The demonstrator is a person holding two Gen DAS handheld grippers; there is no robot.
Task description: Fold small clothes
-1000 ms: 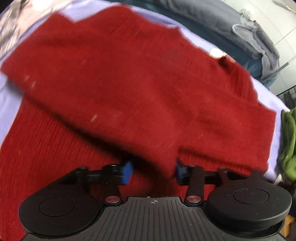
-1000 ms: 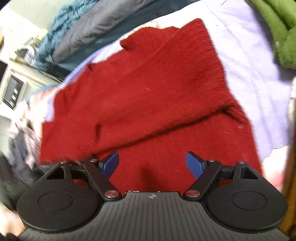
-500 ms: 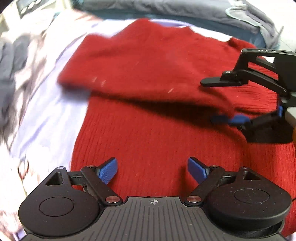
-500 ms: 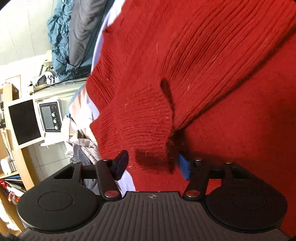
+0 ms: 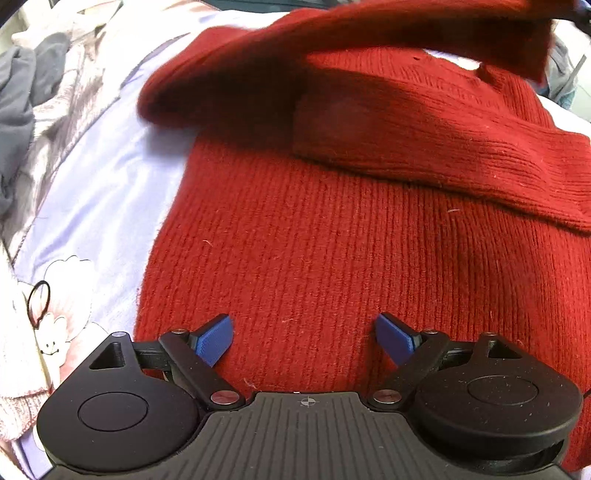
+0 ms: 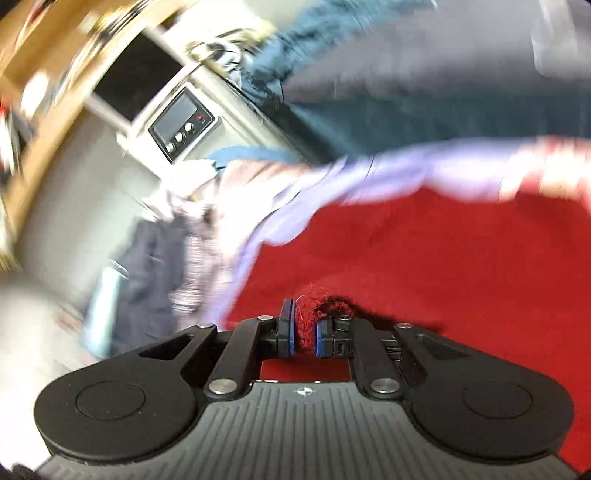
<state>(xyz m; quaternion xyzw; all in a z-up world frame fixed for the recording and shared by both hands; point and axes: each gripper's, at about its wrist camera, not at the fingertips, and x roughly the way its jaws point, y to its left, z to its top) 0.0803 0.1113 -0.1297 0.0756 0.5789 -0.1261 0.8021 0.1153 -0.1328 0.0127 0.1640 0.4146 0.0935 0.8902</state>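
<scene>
Lavender bedsheet (image 5: 110,192) bears a red ribbed-knit sweater (image 5: 332,266), seemingly half-folded: right gripper (image 6: 304,334) pinches its sleeve aloft; left gripper (image 5: 304,338) gapes empty above it.

A deep red ribbed-knit sweater (image 5: 332,240) lies spread on a pale lavender bedsheet (image 5: 107,192), its body flat with the ribs running lengthwise. One sleeve (image 5: 461,147) is folded across the chest, its ribbed cuff resting near the far right edge. The other sleeve (image 5: 369,33) is lifted off the body, stretched across the top and casting a dark shadow beneath. In the blurred right wrist view, what appears to be its cuff (image 6: 306,325) is bunched and pinched.
</scene>
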